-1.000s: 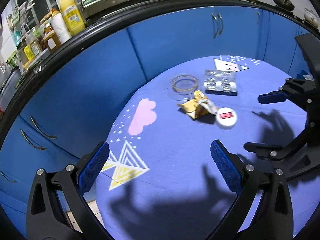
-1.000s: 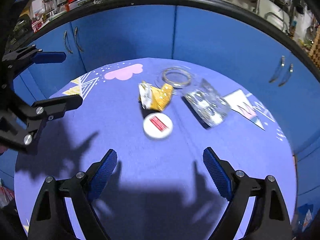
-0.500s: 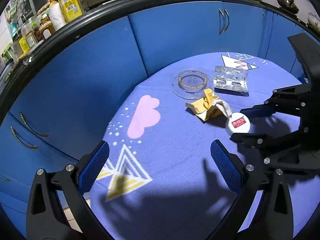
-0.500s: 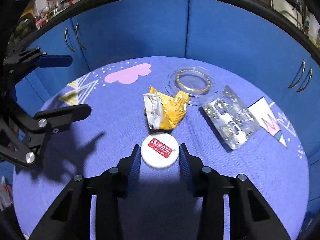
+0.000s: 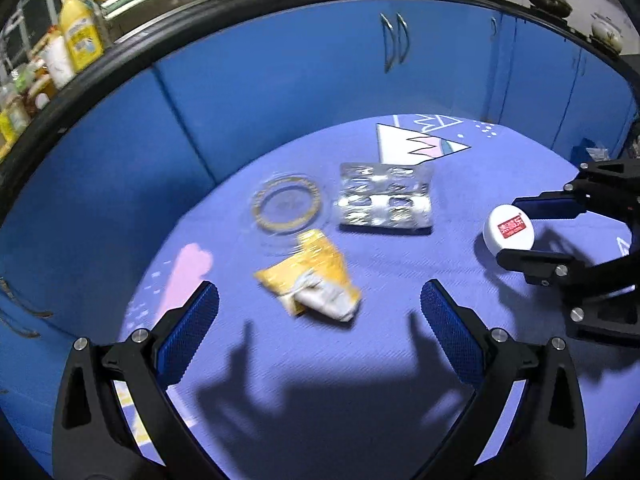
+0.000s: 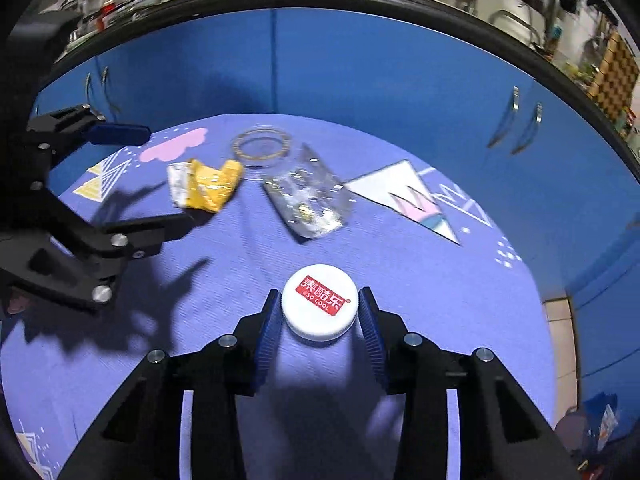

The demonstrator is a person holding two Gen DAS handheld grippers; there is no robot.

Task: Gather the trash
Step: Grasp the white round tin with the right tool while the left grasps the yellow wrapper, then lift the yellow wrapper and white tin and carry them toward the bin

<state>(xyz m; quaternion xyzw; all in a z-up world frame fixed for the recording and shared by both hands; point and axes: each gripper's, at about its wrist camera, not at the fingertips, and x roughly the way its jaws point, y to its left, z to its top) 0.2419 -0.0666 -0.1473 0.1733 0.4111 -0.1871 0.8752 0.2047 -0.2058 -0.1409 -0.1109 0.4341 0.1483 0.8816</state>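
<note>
A white cap (image 6: 319, 301) with a red label is pinched between the two blue pads of the right gripper (image 6: 319, 312), nearest the right wrist camera. In the left wrist view the cap (image 5: 509, 228) is seen held at the right side of the purple cloth (image 5: 360, 380); whether it touches the cloth cannot be told. The left gripper (image 5: 318, 324) is spread wide, with nothing between its fingers. Just beyond its fingertips a crumpled yellow wrapper (image 5: 310, 280) lies on the cloth. Farther on, a clear lid (image 5: 288, 206) with a gold ring and a foil blister pack (image 5: 385, 206) lie side by side. Behind the cloth, blue cabinets (image 5: 320, 80) are seen.
</note>
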